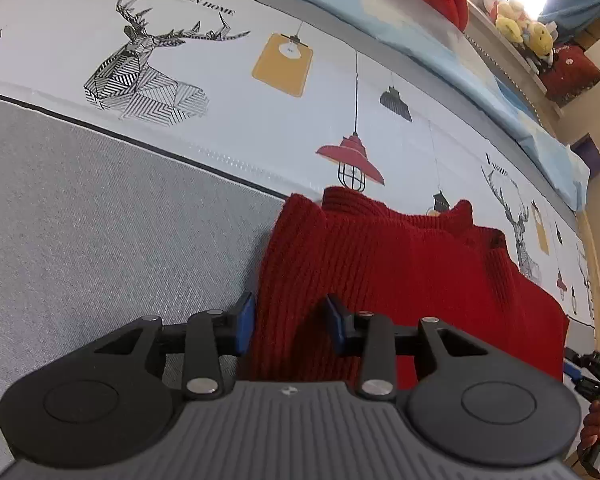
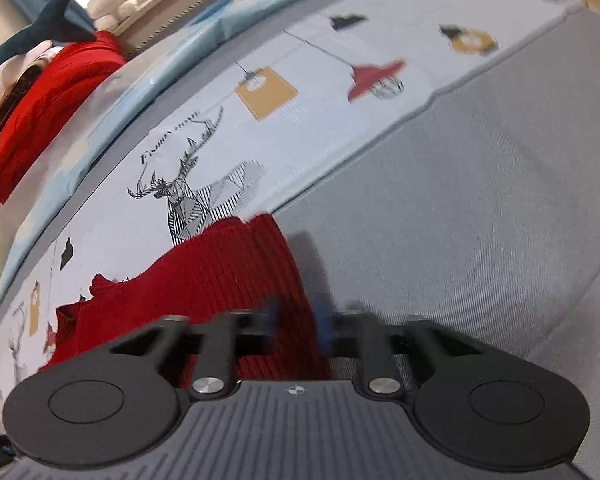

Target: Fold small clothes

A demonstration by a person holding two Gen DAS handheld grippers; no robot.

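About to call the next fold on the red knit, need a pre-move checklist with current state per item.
1. Left gripper straddles the near edge of the red knit garment, pads apart from the cloth: ok, but not gripping.
2. Right gripper over the garment's opposite edge: ok; pads blurred, grip cannot tell.
3. Garment lies on the grey bedspread, clear of the printed sheet except its far end: ok.
4. Garment flat: not ok, far end near the collar is bunched.
5. Fold path clear of the red pile at the bed's far side: ok.
6. Sleeves tucked: cannot tell.
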